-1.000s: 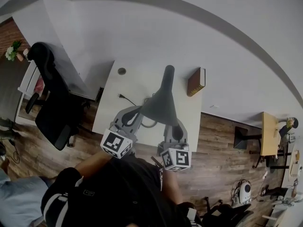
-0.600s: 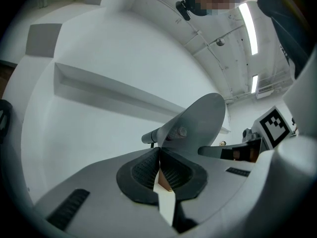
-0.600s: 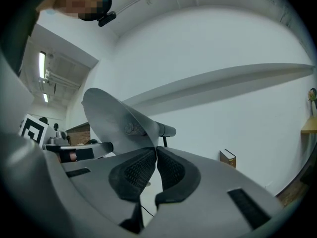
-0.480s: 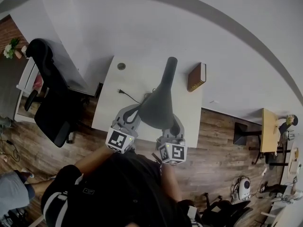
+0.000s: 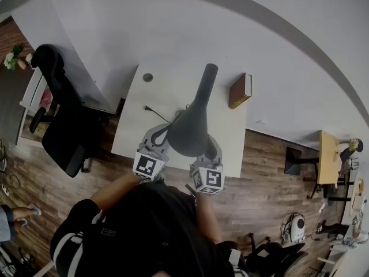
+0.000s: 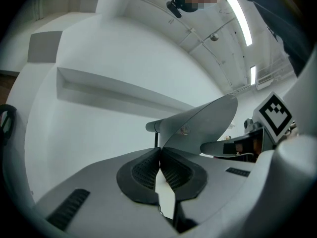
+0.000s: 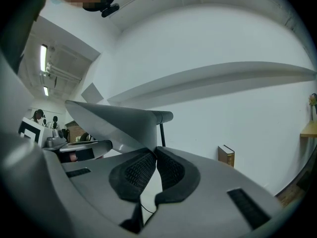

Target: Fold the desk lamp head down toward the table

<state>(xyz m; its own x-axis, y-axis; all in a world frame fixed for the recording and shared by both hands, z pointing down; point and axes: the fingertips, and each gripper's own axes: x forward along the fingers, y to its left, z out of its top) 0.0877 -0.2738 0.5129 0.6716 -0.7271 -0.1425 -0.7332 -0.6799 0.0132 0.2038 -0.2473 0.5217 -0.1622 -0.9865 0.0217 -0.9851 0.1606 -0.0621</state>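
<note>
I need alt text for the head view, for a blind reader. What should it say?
From above, a person's left gripper and right gripper are shut on opposite edges of a grey lamp head above a white table. A brown book and a black plug lie on the table; a black office chair stands at picture left.

Head view evenly lit, shadows faint, heavy fisheye curve toward edges. My gripper views: ceiling strip lights [image 6: 241,14] blown white, black vignette at corners, nearest foreground soft.
</note>
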